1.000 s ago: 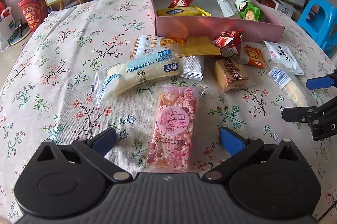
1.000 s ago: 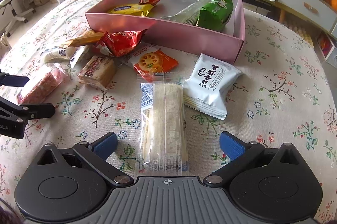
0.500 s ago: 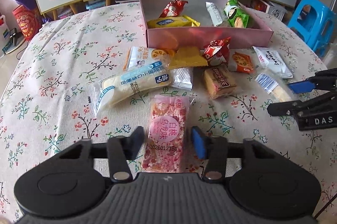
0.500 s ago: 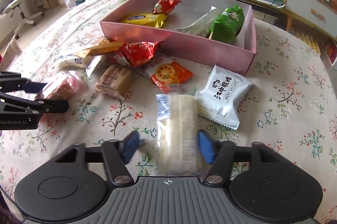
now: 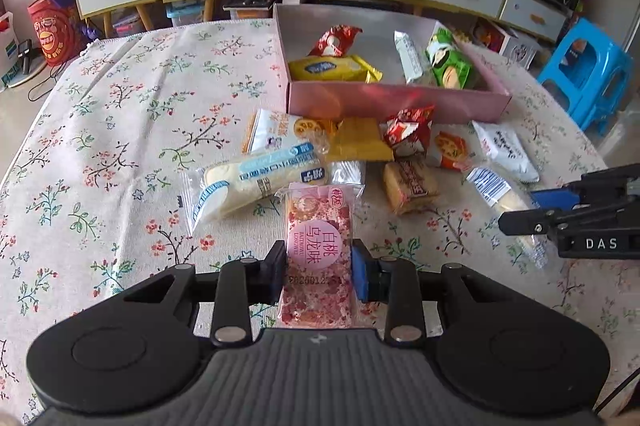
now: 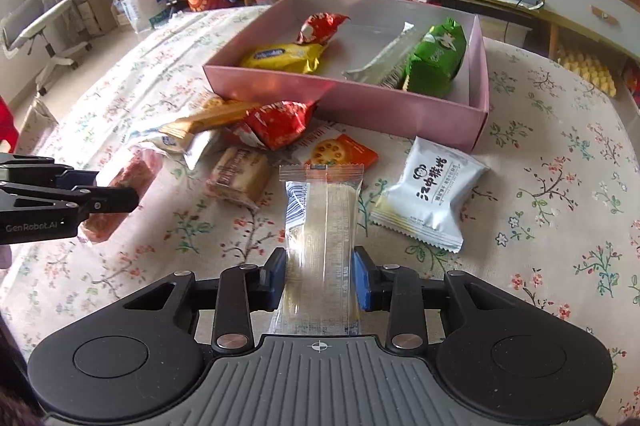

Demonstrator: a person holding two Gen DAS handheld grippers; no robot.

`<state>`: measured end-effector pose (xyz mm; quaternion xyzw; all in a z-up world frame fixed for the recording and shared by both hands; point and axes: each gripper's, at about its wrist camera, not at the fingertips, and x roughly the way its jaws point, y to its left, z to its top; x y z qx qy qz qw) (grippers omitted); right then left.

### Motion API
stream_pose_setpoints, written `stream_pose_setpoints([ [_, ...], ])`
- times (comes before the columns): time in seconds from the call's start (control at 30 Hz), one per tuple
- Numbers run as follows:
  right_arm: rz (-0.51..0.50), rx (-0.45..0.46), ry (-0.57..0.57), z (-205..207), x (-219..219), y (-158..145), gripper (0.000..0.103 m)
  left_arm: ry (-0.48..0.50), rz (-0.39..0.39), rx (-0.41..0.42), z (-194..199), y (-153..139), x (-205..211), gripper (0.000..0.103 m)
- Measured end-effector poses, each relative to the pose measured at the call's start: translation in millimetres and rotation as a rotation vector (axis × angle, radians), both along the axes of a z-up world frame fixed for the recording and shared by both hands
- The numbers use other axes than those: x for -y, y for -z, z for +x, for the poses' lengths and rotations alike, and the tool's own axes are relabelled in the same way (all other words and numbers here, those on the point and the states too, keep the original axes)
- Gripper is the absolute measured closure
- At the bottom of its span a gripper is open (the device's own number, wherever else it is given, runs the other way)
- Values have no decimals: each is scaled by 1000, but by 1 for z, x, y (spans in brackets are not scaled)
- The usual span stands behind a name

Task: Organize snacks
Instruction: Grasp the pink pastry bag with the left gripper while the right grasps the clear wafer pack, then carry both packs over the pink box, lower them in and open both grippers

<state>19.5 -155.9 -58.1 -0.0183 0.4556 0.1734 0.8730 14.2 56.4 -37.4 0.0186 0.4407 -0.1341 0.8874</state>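
My left gripper (image 5: 319, 276) is shut on a pink speckled snack bar (image 5: 318, 250) and holds it just above the floral tablecloth. My right gripper (image 6: 320, 278) is shut on a clear-wrapped pale wafer bar (image 6: 320, 230), also lifted. A pink box (image 5: 396, 99) stands ahead with several snacks inside; in the right wrist view the pink box (image 6: 360, 105) shows a yellow pack (image 6: 284, 57) and a green pack (image 6: 436, 59). Each gripper shows in the other's view: the right gripper (image 5: 568, 214), the left gripper (image 6: 72, 199).
Loose snacks lie in front of the box: a long white-blue bun pack (image 5: 256, 181), a brown cake (image 6: 238, 175), a red pack (image 6: 280, 123), an orange cracker pack (image 6: 340, 151), a white pouch (image 6: 428, 193). A blue stool (image 5: 588, 73) stands right of the table. Cabinets stand behind.
Both grippers went from wide open to shut, the left on the pink bar and the right on the clear wafer bar, and both have risen off the tablecloth with their snacks.
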Motion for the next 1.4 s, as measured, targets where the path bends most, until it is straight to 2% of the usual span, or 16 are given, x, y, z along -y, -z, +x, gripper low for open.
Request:
stream_pose_setpoints([
  [0.33, 63, 14, 46, 5, 8, -19, 70, -23, -49, 30, 7, -18, -4, 73],
  [0.57, 145, 21, 116, 21, 19, -36, 70, -35, -88, 49, 20, -31, 3, 73],
  [0.83, 306, -13, 252, 57, 34, -48, 70, -65, -188, 52, 50, -44, 22, 73],
  [1.1, 392, 6, 313, 87, 44, -56, 70, -48, -225, 62, 86, -43, 48, 73],
  [1.4, 460, 2, 344, 140, 54, -53, 70, -33, -271, -9, 138, -20, 58, 73],
])
